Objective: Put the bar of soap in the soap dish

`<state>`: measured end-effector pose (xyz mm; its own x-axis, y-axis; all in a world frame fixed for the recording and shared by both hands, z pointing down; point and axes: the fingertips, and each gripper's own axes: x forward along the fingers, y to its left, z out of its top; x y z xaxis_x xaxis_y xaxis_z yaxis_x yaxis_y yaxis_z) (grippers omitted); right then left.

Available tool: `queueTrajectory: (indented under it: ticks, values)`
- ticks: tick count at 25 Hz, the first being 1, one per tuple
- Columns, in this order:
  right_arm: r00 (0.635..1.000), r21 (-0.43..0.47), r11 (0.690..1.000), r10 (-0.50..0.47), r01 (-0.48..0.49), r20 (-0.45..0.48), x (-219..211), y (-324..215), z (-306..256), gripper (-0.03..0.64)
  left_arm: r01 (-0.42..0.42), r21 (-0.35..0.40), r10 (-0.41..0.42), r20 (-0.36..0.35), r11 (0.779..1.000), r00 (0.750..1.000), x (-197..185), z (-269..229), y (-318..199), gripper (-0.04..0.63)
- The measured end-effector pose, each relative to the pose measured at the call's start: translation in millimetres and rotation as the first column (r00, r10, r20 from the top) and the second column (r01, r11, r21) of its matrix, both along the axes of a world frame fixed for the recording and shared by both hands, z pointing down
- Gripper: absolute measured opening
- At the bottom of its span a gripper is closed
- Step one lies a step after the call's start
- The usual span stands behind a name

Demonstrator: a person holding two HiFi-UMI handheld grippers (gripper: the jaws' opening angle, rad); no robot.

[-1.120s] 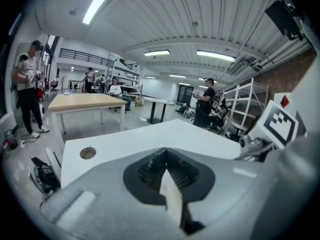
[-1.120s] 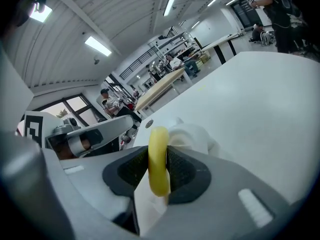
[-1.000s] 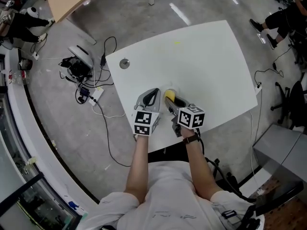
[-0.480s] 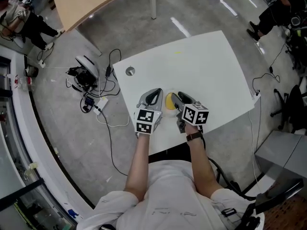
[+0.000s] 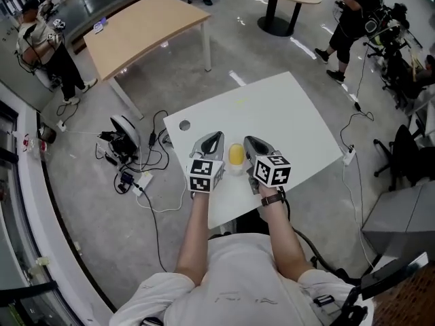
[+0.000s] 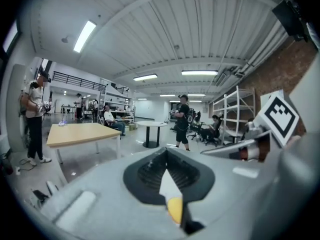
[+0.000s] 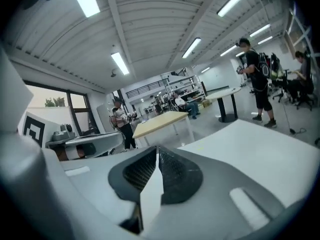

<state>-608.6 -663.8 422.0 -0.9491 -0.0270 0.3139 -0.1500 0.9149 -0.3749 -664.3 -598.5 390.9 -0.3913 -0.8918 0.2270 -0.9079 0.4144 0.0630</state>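
Observation:
The yellow bar of soap (image 5: 236, 155) lies on the white table (image 5: 292, 114) in a small pale soap dish (image 5: 235, 168) whose outline is hard to make out. Both grippers hang above the table on either side of it, and neither touches it. My left gripper (image 5: 213, 138) is shut, and in the left gripper view (image 6: 166, 156) the soap (image 6: 174, 210) shows far below through the slit between the jaws. My right gripper (image 5: 250, 142) has just been closing. Its pads (image 7: 170, 171) now meet with nothing between them.
A small grey round disc (image 5: 185, 125) sits near the table's left corner. Cables and a white device (image 5: 126, 136) lie on the floor to the left. A wooden table (image 5: 143, 29) stands beyond. People stand or sit at the room's edges.
Both grippers have risen off the table. The right gripper, which was at the soap, has come away from it and shut. The soap stays where it was.

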Motion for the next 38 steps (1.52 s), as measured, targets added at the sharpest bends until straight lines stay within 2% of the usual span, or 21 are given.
queueTrajectory:
  ticks: [3, 6, 12, 16, 18, 22, 25, 28, 30, 35, 38]
  values:
    - [1.0, 0.121, 0.993, 0.009, -0.011, 0.014, 15, 6, -28, 0.011, 0.005, 0.015, -0.005, -0.004, 1.0, 1.0, 10, -15, 5, 0.0]
    - [0.999, 0.186, 0.982, 0.025, -0.033, 0.046, 31, 14, -54, 0.009, 0.004, 0.018, -0.003, -0.014, 1.0, 1.0, 24, -22, 11, 0.0]
    - [0.991, 0.231, 0.97, 0.045, -0.073, 0.123, 53, 22, -100, 0.009, 0.018, 0.021, -0.017, -0.029, 1.0, 0.999, 43, -45, 13, 0.0]
    - [0.984, 0.233, 0.968, 0.058, -0.097, 0.168, 74, 14, -121, 0.009, 0.046, 0.017, -0.047, 0.044, 0.999, 0.998, 55, -57, 15, 0.0]
    - [0.98, 0.222, 0.97, 0.054, -0.097, 0.192, 89, 16, -129, 0.009, 0.06, 0.024, -0.061, 0.054, 0.998, 0.997, 66, -65, 18, 0.0]
    - [0.976, 0.241, 0.968, 0.022, -0.075, 0.216, 142, 33, -132, 0.009, 0.04, 0.043, -0.041, 0.028, 0.998, 0.999, 125, -75, 25, 0.0]
    - [0.982, 0.261, 0.964, -0.001, -0.049, 0.188, 199, 48, -115, 0.009, 0.069, 0.058, -0.071, 0.033, 0.996, 0.997, 181, -60, 37, 0.0]
    - [0.988, 0.231, 0.972, 0.002, -0.038, 0.155, 266, 59, -91, 0.009, 0.083, 0.068, -0.085, 0.023, 0.994, 0.996, 257, -50, 51, 0.0]
    - [0.991, 0.201, 0.978, 0.019, -0.046, 0.131, 300, 61, -74, 0.009, 0.087, 0.039, -0.089, 0.033, 0.995, 0.996, 292, -43, 63, 0.0]
    - [0.997, 0.128, 0.992, 0.008, -0.018, 0.078, 336, 92, -57, 0.009, 0.155, -0.051, -0.156, -0.027, 0.987, 0.987, 319, -24, 114, 0.0]
    - [0.993, 0.135, 0.991, -0.012, -0.005, 0.118, 340, 109, -81, 0.009, 0.139, -0.034, -0.139, -0.001, 0.99, 0.99, 329, -45, 123, 0.0]
